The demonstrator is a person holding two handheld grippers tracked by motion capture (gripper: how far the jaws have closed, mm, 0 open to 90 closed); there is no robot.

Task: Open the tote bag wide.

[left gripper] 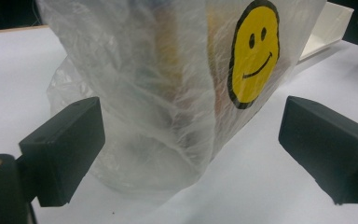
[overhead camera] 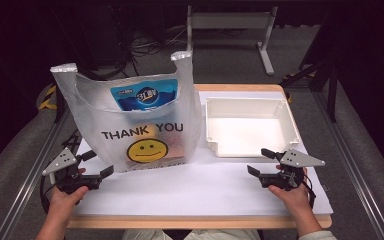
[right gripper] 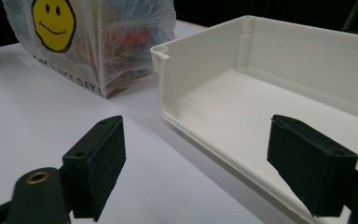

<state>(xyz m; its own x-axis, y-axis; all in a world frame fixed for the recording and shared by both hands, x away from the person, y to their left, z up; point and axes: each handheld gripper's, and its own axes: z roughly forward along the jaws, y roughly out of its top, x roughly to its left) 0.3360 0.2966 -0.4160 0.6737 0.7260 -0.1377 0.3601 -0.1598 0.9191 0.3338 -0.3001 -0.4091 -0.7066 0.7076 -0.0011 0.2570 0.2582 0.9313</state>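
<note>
Plastic bag [overhead camera: 130,120] stands upright on bench [overhead camera: 200,190], left of white tray [overhead camera: 250,125]. Contents blurred thru the film; only a blue packet [overhead camera: 145,95] is legible. Left tongs [overhead camera: 96,167] released just beside bag's corner, right tongs [overhead camera: 261,162] released near tray, both holding nothing.

Two bare forearms came in from the bottom edge of the high view, each hand gripping a black two-jaw gripper topped by a grey three-cornered plate. The left gripper [overhead camera: 99,163] sat low at the near left, jaws spread wide and pointing right and forward. The right gripper [overhead camera: 260,161] sat at the near right, jaws likewise wide apart, pointing left and forward.
</note>
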